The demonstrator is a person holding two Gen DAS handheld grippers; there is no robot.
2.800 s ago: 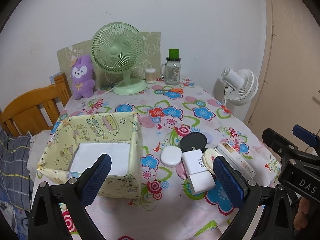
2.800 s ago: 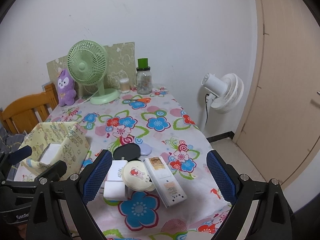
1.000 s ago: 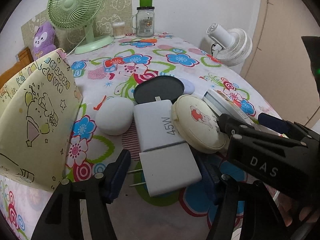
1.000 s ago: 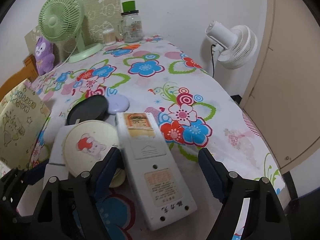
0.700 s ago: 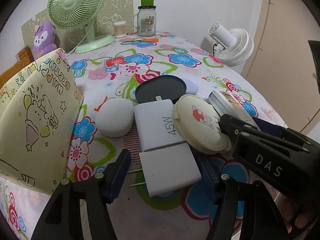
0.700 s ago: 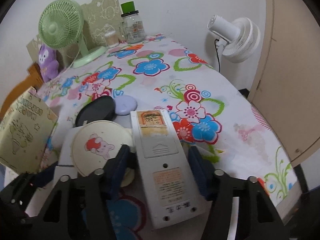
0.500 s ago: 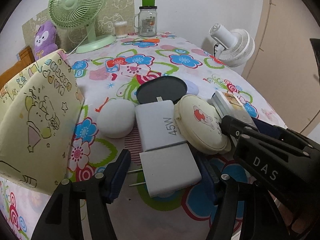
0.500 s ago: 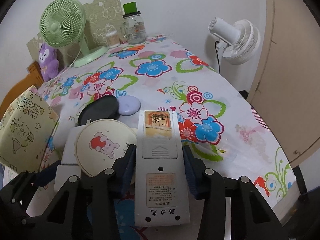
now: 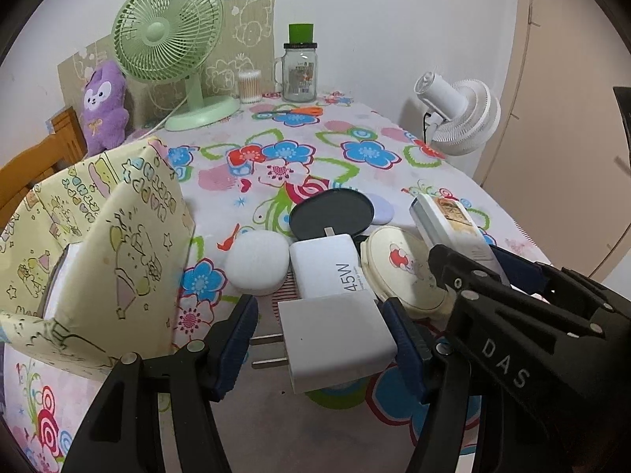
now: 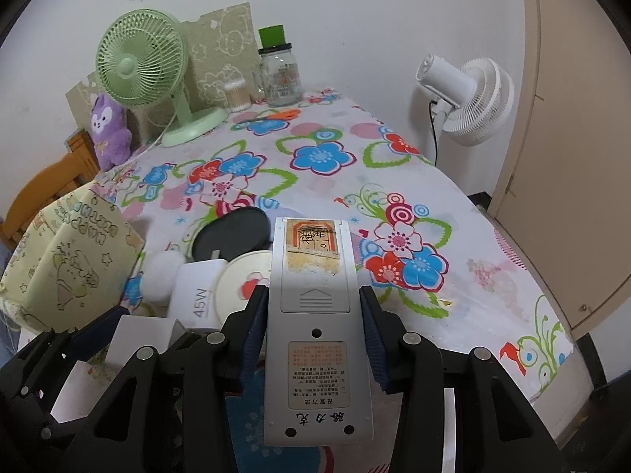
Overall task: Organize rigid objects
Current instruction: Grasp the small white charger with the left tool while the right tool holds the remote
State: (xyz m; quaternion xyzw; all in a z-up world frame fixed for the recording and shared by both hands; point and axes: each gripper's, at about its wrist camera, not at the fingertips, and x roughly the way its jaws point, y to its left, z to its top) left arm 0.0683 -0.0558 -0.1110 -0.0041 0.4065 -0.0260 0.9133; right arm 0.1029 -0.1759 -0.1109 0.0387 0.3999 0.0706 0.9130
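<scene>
White plastic wall charger (image 9: 335, 339), plug prongs pointing toward the yellow box, sits between the blue pads of the left tool (image 9: 321, 345). The pad on the right side touches the charger body; the prongs lie just short of the other pad, so whether both pads press cannot be told. The charger sits at the near edge of the counter (image 9: 347, 126), which carries a floral cloth.

Grey-white remote control (image 10: 315, 327), back face up with its battery cover and labels showing, is clamped at mid-length by the right tool (image 10: 313, 329); both blue pads bear on its long sides. In the left wrist view its far end stands tilted above the counter surface.

Beyond the charger, a second white adapter marked 45W (image 9: 329, 264) touches it. Just beside this adapter lie a white rounded case (image 9: 258, 262) on one side and a cream round compact with a cartoon print (image 9: 402, 266) on the other. A dark round disc (image 9: 331, 215) lies behind them, with a pale lilac oval (image 9: 382, 209) at its edge.

A yellow printed fabric box (image 9: 90, 236) stands toward the left edge of the counter. At the far edge stand a green desk fan (image 9: 169, 39), a purple plush toy (image 9: 104, 108), a cotton-swab tub (image 9: 249, 86) and a glass jar with green lid (image 9: 300, 69).
</scene>
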